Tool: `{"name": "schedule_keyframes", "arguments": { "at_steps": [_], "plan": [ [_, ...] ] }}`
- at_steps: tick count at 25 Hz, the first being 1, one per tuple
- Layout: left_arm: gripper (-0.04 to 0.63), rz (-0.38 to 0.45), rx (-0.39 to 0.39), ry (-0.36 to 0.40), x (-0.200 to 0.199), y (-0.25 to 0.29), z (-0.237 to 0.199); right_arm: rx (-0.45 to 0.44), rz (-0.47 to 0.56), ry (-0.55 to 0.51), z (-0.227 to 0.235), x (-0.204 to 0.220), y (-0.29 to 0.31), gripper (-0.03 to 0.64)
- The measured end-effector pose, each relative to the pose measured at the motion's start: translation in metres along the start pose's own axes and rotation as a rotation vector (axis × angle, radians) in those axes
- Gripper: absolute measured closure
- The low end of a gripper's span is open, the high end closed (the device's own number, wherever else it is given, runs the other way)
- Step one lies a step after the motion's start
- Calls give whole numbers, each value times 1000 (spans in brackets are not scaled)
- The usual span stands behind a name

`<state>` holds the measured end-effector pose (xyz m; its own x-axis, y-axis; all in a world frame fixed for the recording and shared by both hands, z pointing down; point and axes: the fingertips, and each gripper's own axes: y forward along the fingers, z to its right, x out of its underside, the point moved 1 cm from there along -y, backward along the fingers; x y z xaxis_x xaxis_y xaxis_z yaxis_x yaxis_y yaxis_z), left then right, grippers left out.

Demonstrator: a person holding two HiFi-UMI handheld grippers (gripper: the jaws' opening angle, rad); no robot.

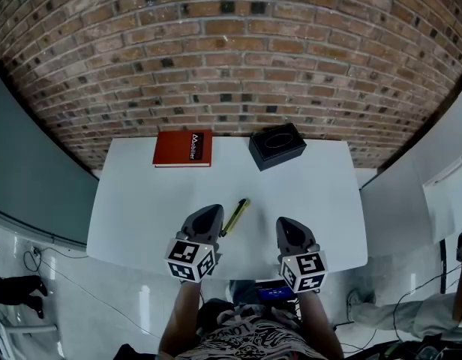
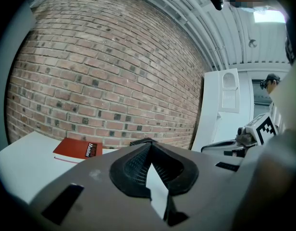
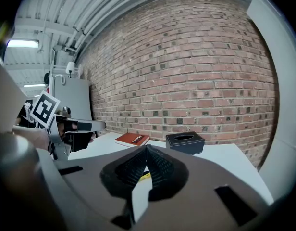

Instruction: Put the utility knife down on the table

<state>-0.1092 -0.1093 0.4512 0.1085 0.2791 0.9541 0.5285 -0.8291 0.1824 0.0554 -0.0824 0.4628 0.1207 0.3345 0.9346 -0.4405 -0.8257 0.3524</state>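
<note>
Yellow utility knife (image 1: 236,217) lies flat on the white table (image 1: 141,201) near its front edge, between the two grippers and just beside the left gripper (image 1: 208,211), jaws together and empty, right gripper (image 1: 286,225) likewise closed on nothing; red book (image 1: 183,148) and black box (image 1: 277,145) along back edge.

One table (image 1: 141,223), one red book (image 1: 183,148), one black box (image 1: 277,145) and one yellow knife (image 1: 235,217). Two grippers: the left gripper (image 1: 209,211) and the right gripper (image 1: 284,224).
</note>
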Motion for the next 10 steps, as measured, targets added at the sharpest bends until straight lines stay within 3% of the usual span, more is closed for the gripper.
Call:
{"name": "schedule_keyframes", "arguments": {
  "at_steps": [10],
  "plan": [
    [580,-16,-11,-16,6,6,-13,-1,-17,4,2,5,11,617]
  ]
}}
